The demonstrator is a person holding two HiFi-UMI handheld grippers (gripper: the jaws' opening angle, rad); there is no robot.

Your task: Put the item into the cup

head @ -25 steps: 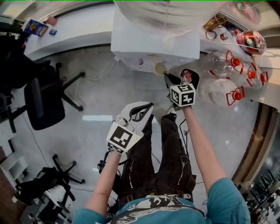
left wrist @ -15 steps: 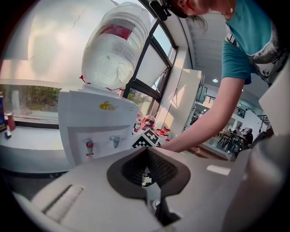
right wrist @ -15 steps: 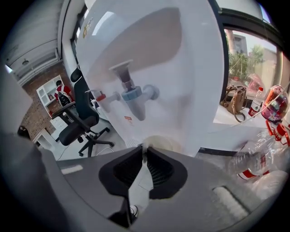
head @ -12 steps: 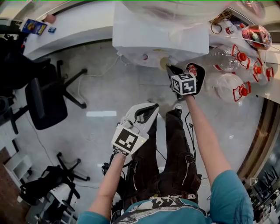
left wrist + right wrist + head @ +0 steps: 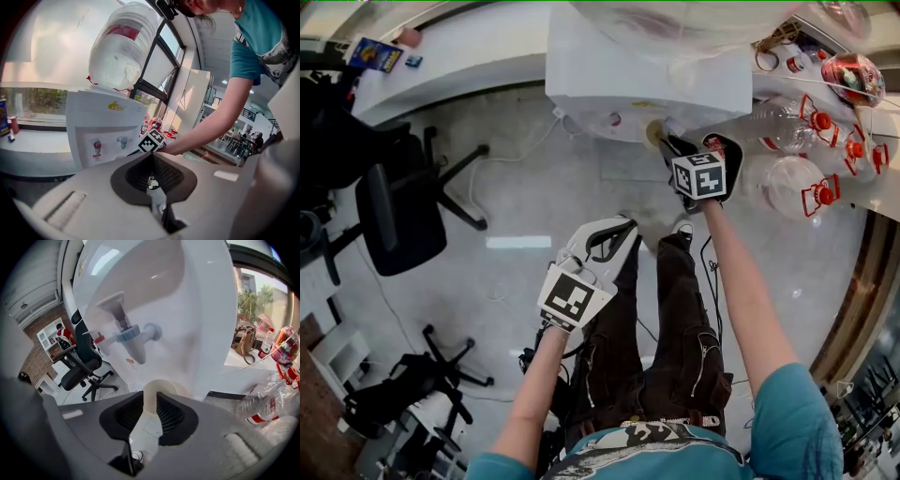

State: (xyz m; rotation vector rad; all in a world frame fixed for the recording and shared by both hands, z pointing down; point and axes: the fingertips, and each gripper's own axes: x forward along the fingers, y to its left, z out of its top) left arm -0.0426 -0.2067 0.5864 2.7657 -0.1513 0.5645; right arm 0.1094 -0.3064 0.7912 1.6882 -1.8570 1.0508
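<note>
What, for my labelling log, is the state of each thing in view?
right gripper: jaws shut on the cup
cup: upright, held below the blue tap
blue tap: no water running
left gripper: jaws together, empty
water bottle: seated on the dispenser

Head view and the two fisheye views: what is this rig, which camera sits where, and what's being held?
There is no robot: a person holds a hand-operated claw in each hand. The head view looks down from their head. Each fisheye camera rides on one claw and looks along its jaws. The right claw is shut on a pale paper cup, held below the blue tap of a water dispenser. The left claw hangs low, jaws together, with nothing in it.
</note>
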